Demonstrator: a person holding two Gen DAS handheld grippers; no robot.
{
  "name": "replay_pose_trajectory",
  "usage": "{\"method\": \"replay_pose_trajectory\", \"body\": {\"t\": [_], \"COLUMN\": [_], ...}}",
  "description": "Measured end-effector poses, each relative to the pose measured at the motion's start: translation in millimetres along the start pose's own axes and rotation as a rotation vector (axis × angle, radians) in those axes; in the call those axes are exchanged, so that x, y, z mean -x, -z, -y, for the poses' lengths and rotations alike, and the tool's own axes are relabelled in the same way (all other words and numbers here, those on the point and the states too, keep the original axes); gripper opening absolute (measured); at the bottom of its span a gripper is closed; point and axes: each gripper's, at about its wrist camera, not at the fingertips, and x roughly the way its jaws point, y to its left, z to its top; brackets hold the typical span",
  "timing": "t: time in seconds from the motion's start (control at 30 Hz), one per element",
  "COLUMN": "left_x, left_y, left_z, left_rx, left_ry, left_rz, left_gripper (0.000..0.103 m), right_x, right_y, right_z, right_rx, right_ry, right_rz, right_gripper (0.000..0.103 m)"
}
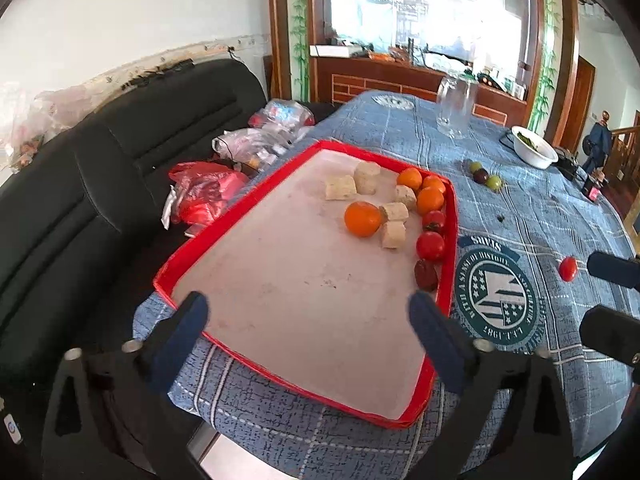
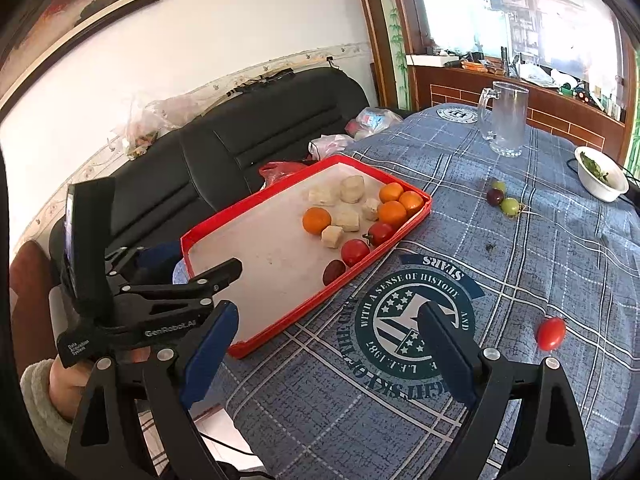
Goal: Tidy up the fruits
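Note:
A red-rimmed tray [image 1: 304, 152] [image 2: 256, 346] lies on the blue checked tablecloth. It holds oranges [image 1: 363, 219] [image 2: 317, 220], red tomatoes [image 1: 430, 245] [image 2: 355, 251], a dark red fruit [image 1: 426, 274] [image 2: 333, 271] and several pale cut chunks [image 1: 393, 234] [image 2: 332, 236]. One red tomato [image 1: 568, 268] [image 2: 551, 333] lies loose on the cloth, right of the tray. Three grapes [image 1: 485, 175] [image 2: 502, 198] lie farther back. My left gripper [image 1: 308, 320] is open and empty over the tray's near end. My right gripper [image 2: 326, 334] is open and empty above the cloth emblem.
A glass mug [image 1: 456, 106] [image 2: 506, 118] and a white bowl of greens [image 1: 534, 146] [image 2: 600, 174] stand at the back of the table. A black sofa [image 1: 100, 184] with plastic bags [image 1: 208, 192] lies left of the table.

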Motion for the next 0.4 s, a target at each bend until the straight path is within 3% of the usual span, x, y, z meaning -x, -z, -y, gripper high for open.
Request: {"method": "replay_pose_trajectory", "body": {"t": [0.1,0.4], "left_x": [6,7], "left_y": [-1,-1], "left_z": [-2,10], "left_rx": [0.007,-0.034], "left_ry": [-0.01,-0.02], "left_rz": [0.037,0.045], "left_gripper": [0.103,0.103], "right_x": [0,1], "right_y": [1,3], "right_z": [0,5], "right_rx": [-0.005,-0.024], "right_ry": [0.001,0.003], "right_rz": [-0.001,-0.004], "right_gripper": [0.092,0.092]}}
